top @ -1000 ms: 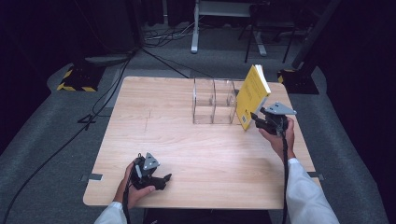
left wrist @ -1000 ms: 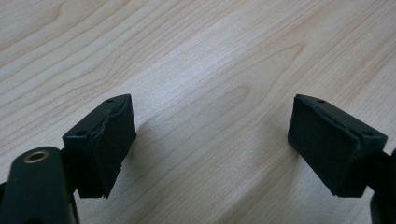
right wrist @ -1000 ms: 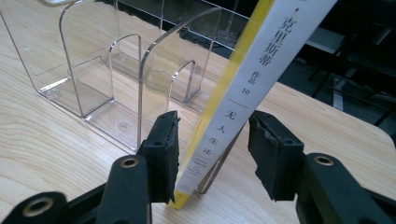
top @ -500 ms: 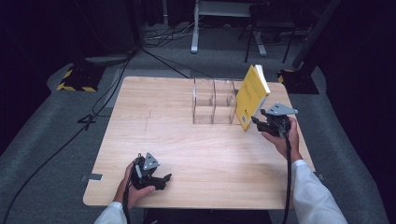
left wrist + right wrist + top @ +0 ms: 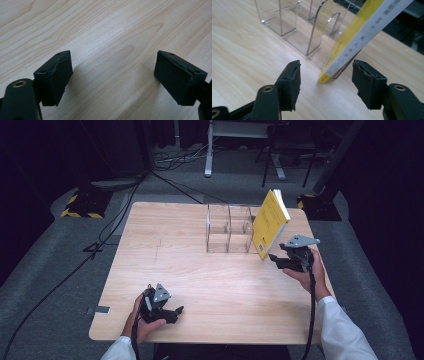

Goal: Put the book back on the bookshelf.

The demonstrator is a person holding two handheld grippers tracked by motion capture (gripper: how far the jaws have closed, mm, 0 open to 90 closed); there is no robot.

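A yellow book [image 5: 270, 222] stands tilted, its lower edge at the right end of a clear acrylic divider rack [image 5: 227, 230] at the back right of the wooden table [image 5: 175, 245]. My right gripper [image 5: 272, 257] hovers open just in front of the book's lower corner. In the right gripper view the book [image 5: 362, 32] leans between the spread jaws of the right gripper [image 5: 325, 75] without touching them, beside the rack [image 5: 294, 30]. My left gripper [image 5: 179, 312] rests open near the front left edge; the left gripper [image 5: 112, 80] has bare wood between its pads.
Grey carpet surrounds the table. A yellow-and-black striped base [image 5: 80, 202] and cables [image 5: 100, 245] lie on the floor to the left. Metal stand legs [image 5: 240, 150] stand beyond the far edge, and a dark base [image 5: 320, 205] sits by the back right corner.
My right gripper has drawn slightly back from the book toward the near edge. The book keeps its lean. My left gripper has not moved.
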